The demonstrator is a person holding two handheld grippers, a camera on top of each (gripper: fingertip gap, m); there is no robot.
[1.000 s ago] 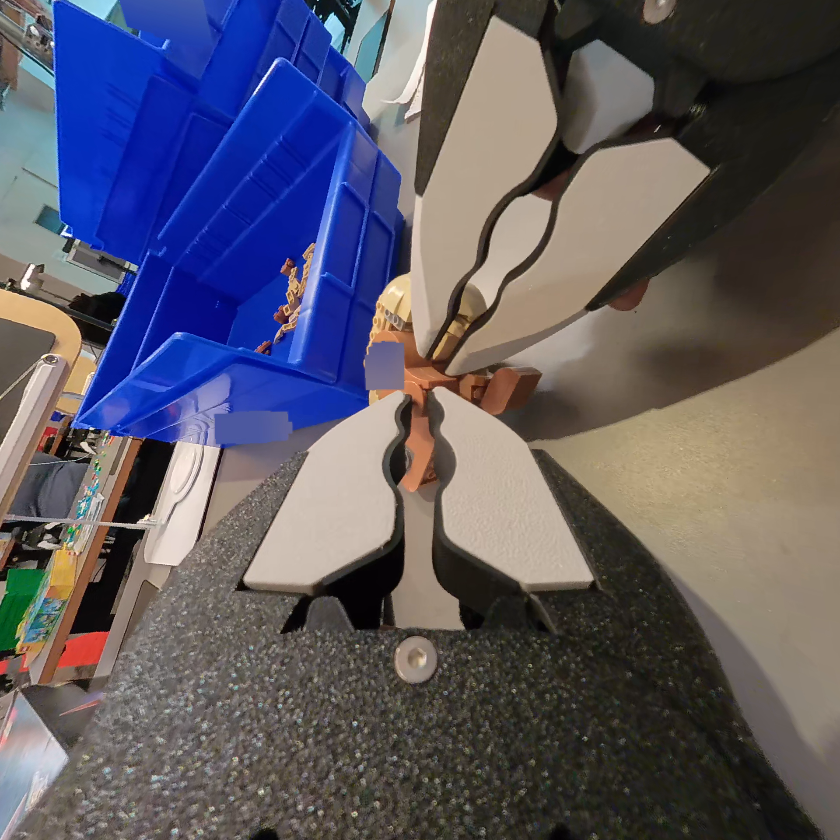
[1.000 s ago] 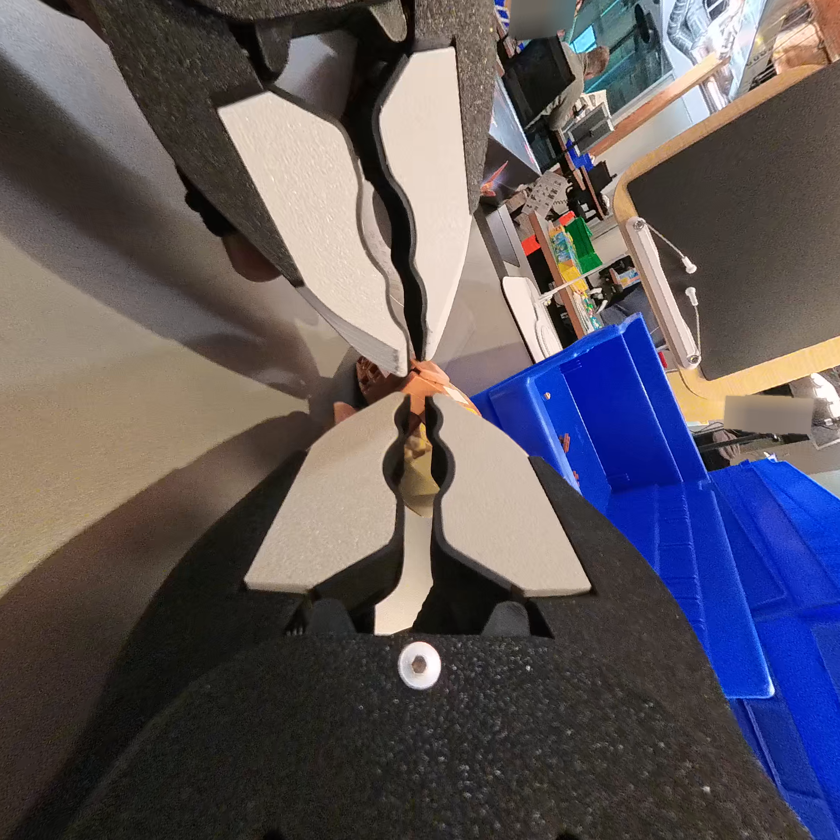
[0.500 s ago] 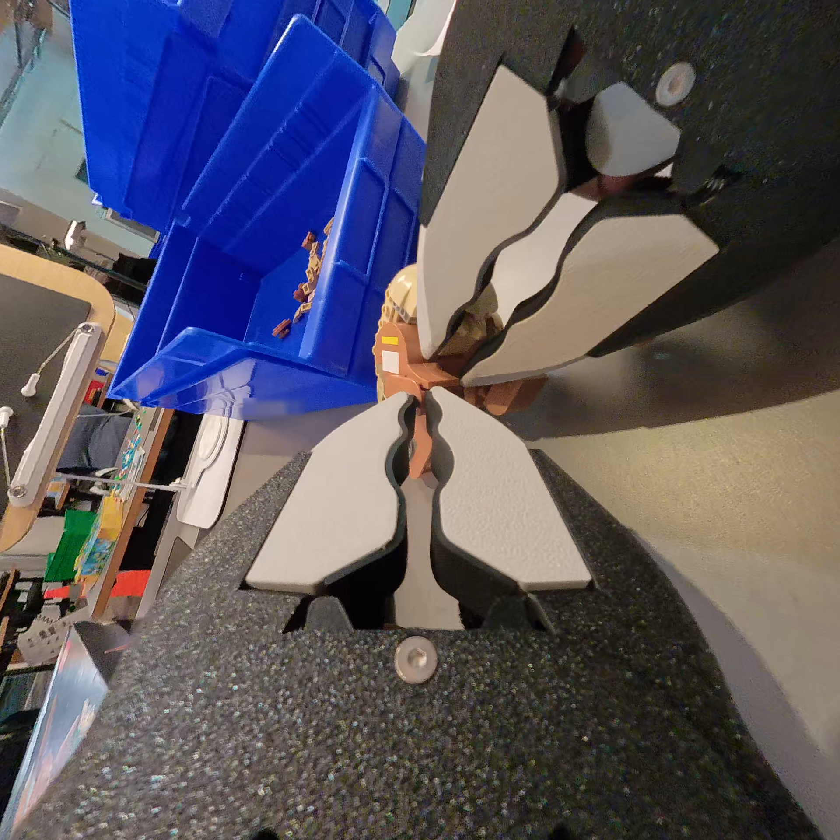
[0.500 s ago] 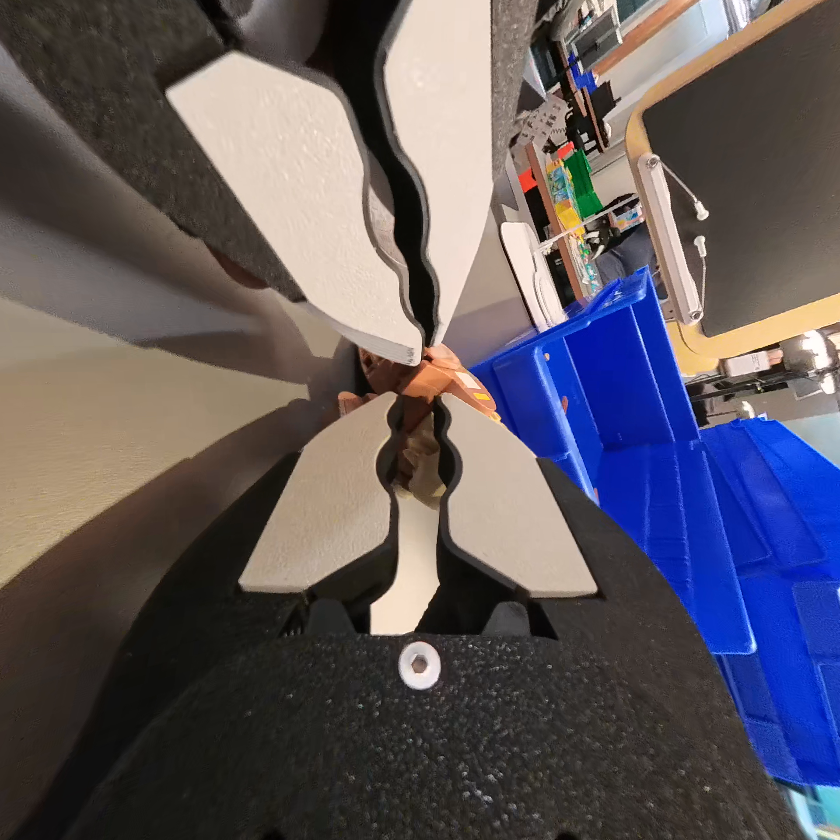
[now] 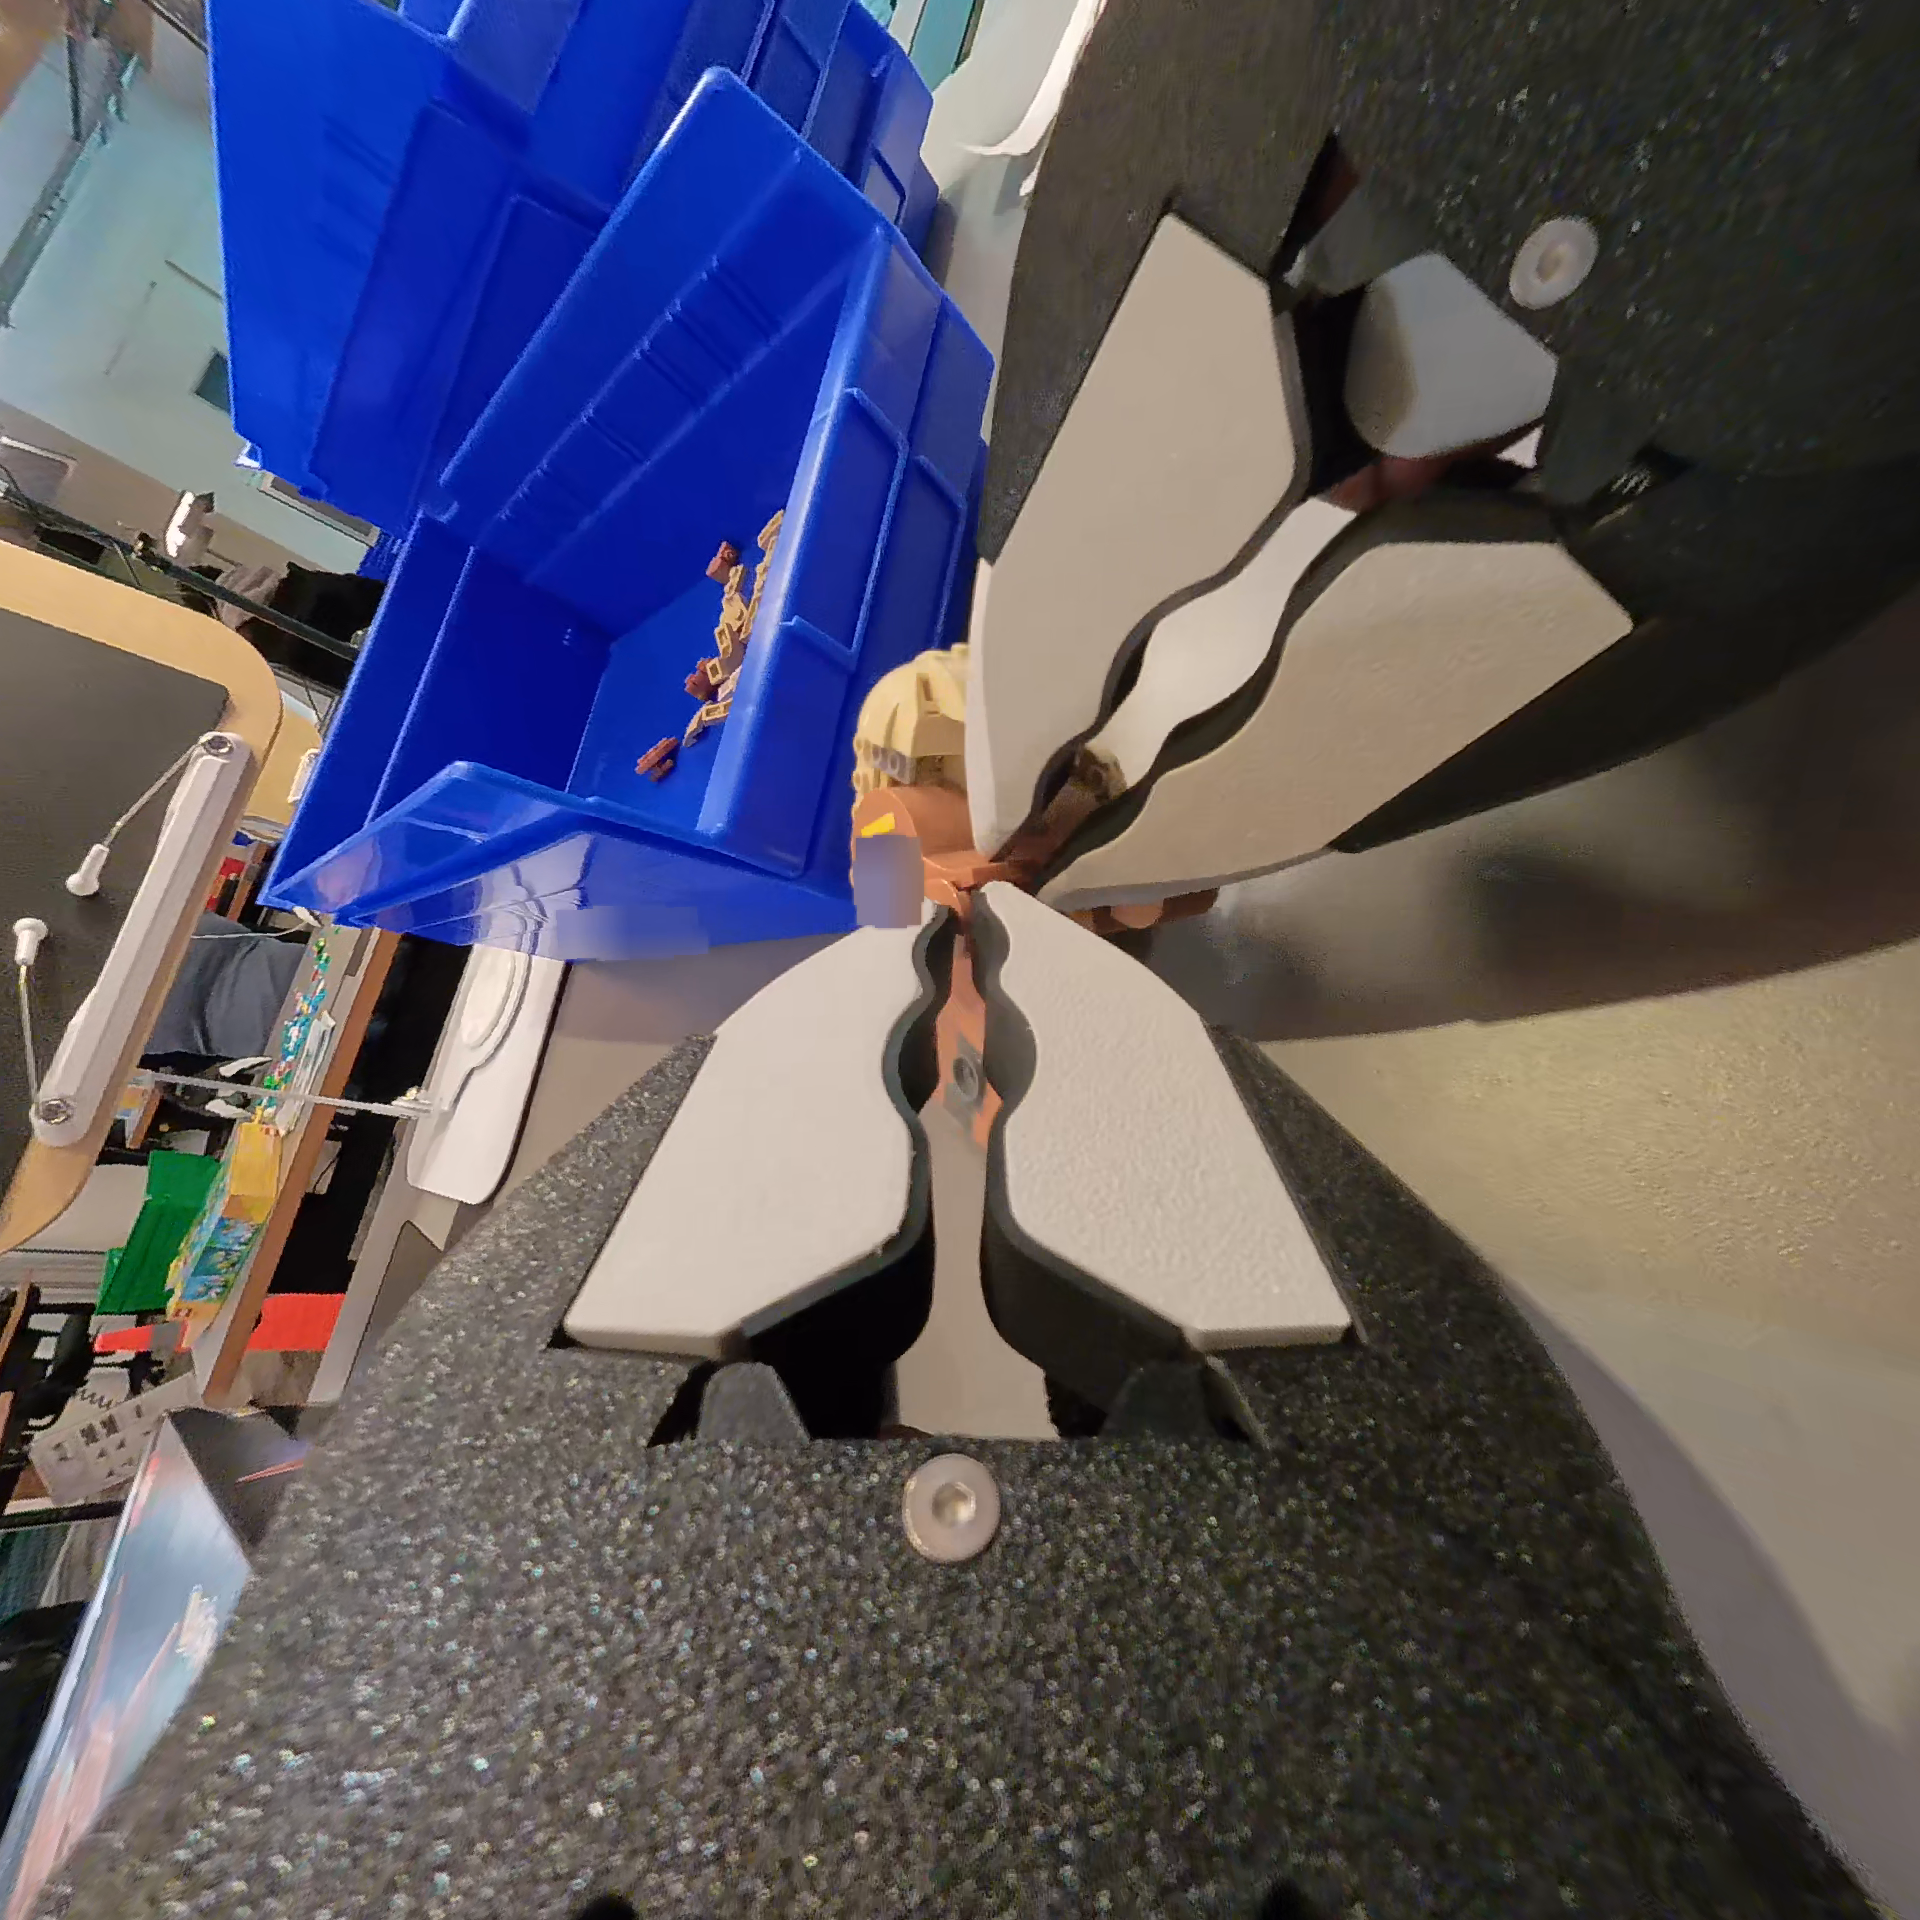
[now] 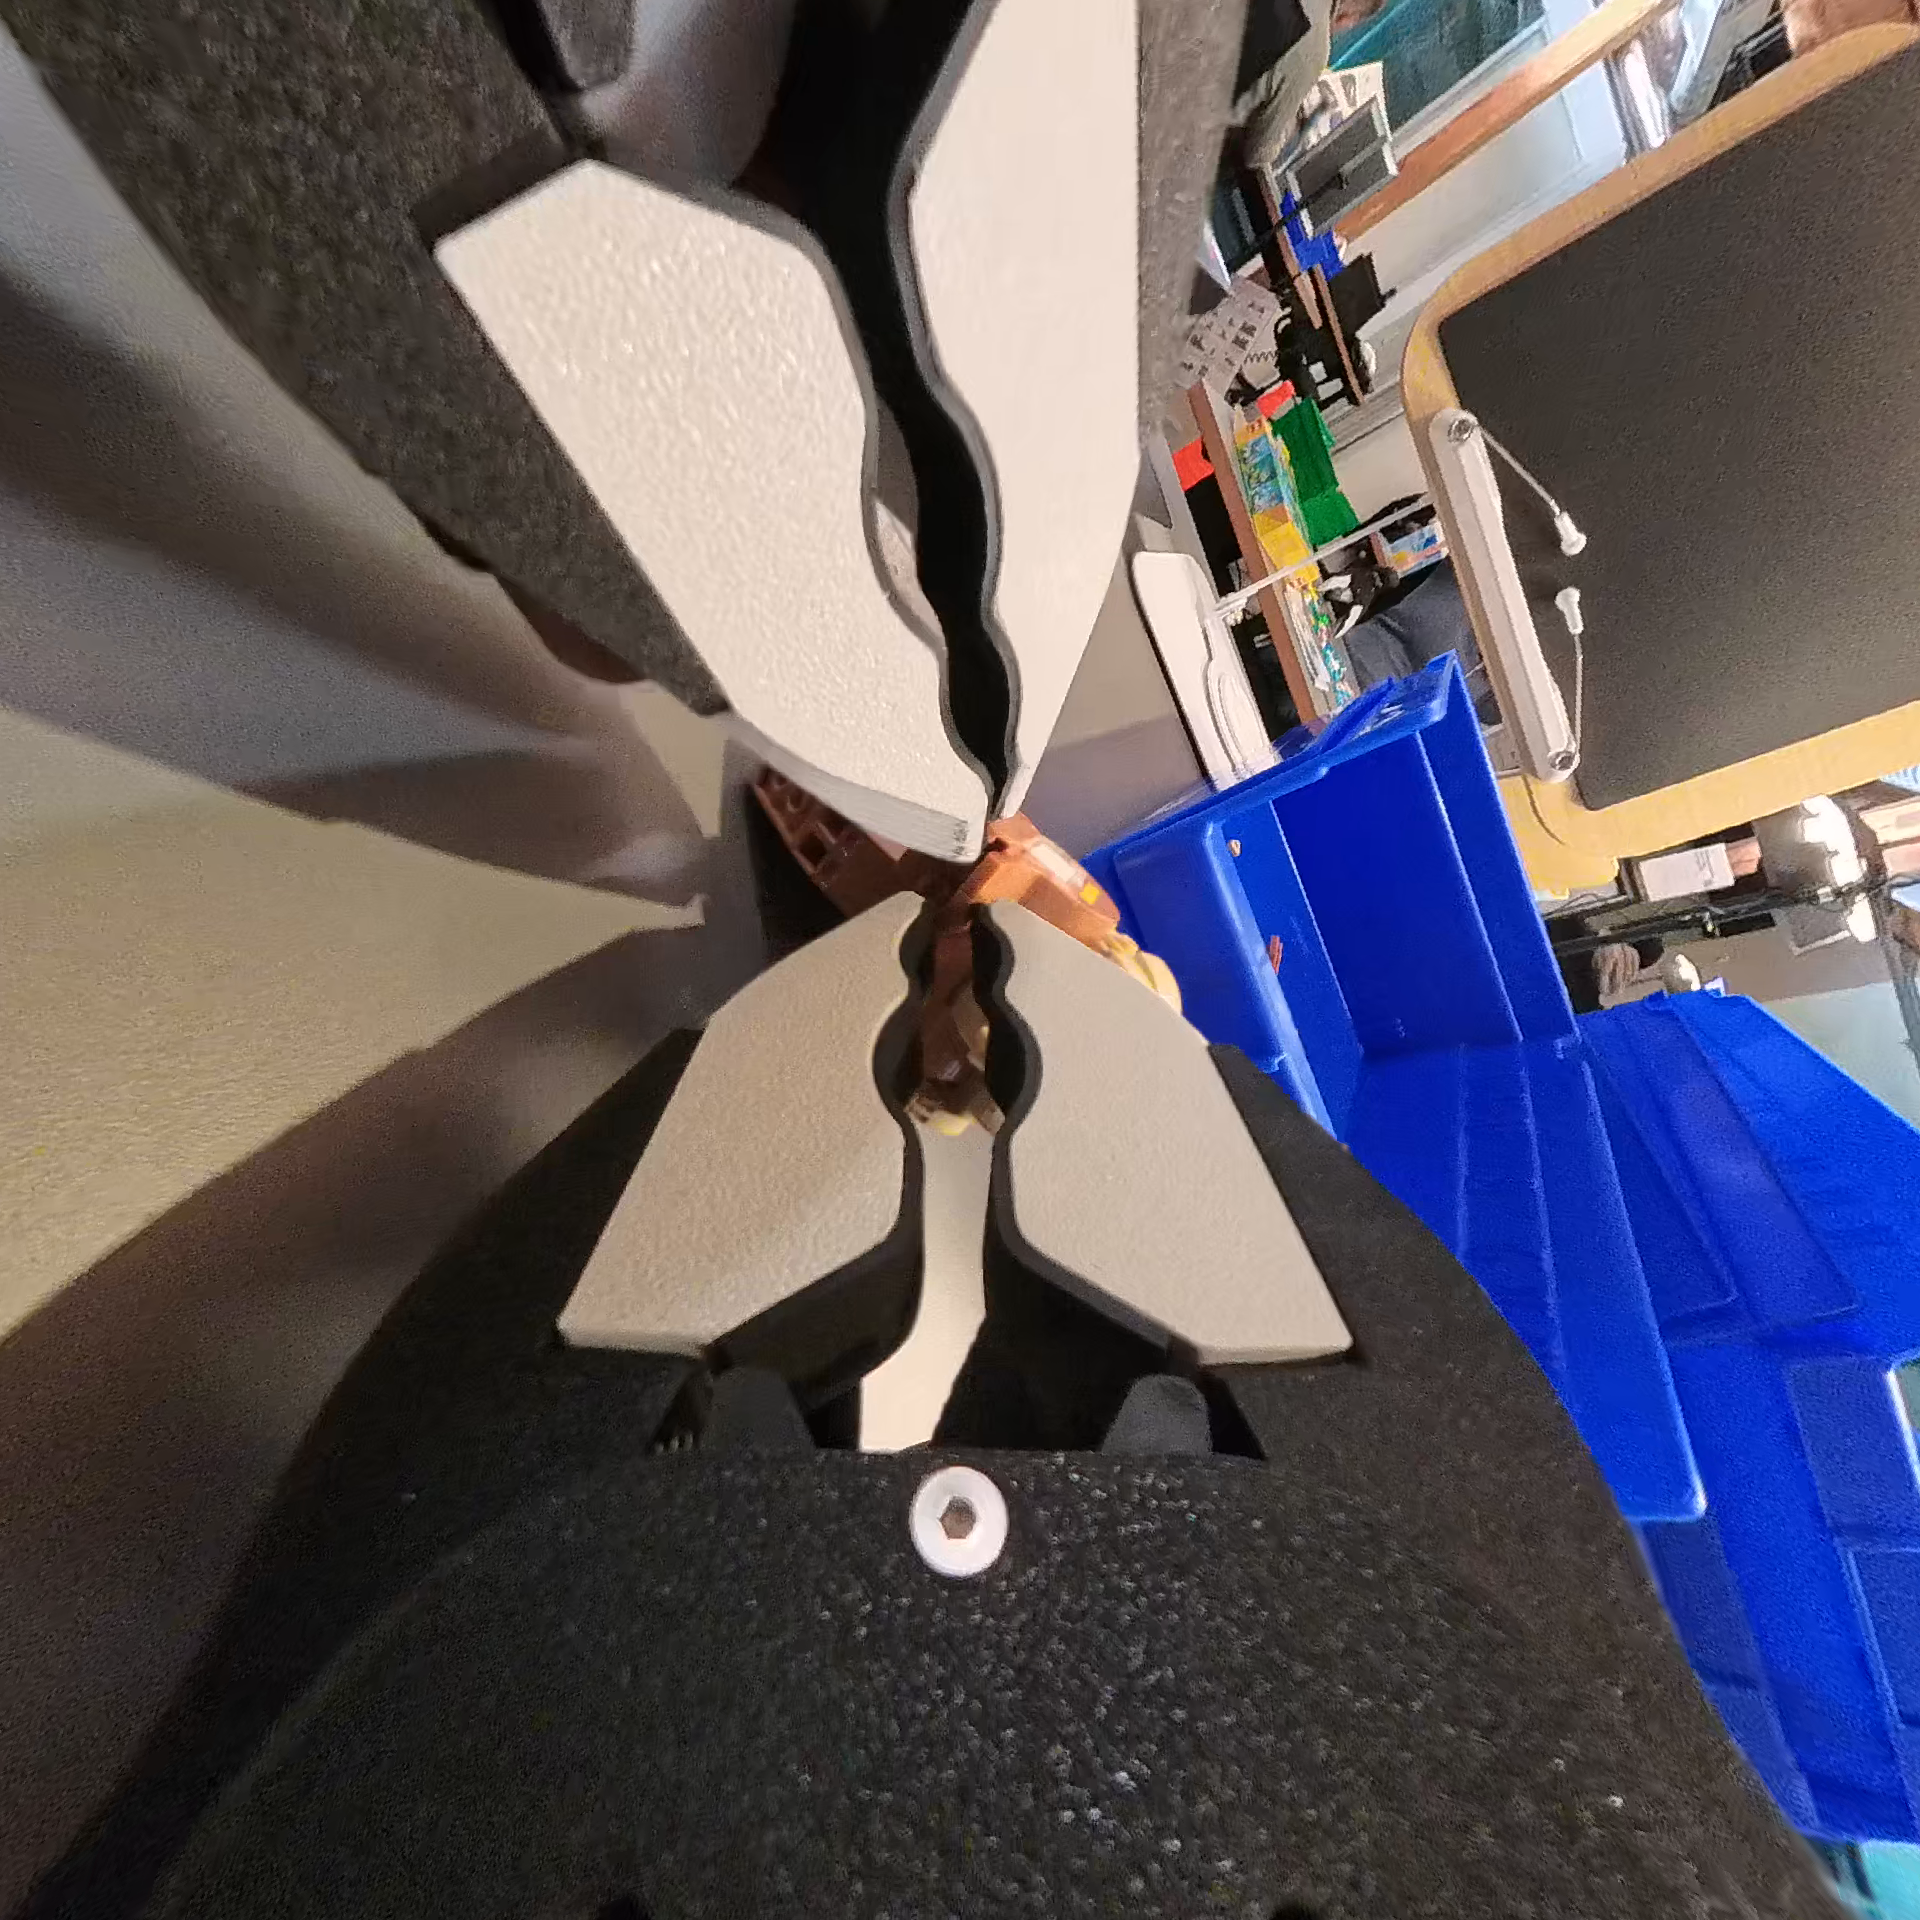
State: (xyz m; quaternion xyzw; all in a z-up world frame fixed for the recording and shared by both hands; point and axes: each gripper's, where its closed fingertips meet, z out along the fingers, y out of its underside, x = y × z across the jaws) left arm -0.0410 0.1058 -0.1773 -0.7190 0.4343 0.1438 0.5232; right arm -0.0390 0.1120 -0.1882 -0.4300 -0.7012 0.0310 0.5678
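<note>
2 grippers meet over the grey table — we see the left gripper and right gripper each pinching one brown-and-tan brick figure, blue bins beside it.

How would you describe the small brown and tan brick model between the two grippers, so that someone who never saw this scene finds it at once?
Start at the blue bin holding loose small bricks. Just right of its near corner, the left gripper and right gripper meet tip to tip. The brick model is pinched there by both: brown body, tan rounded top, the only assembled piece, not loose like the bricks in the bin.
</note>
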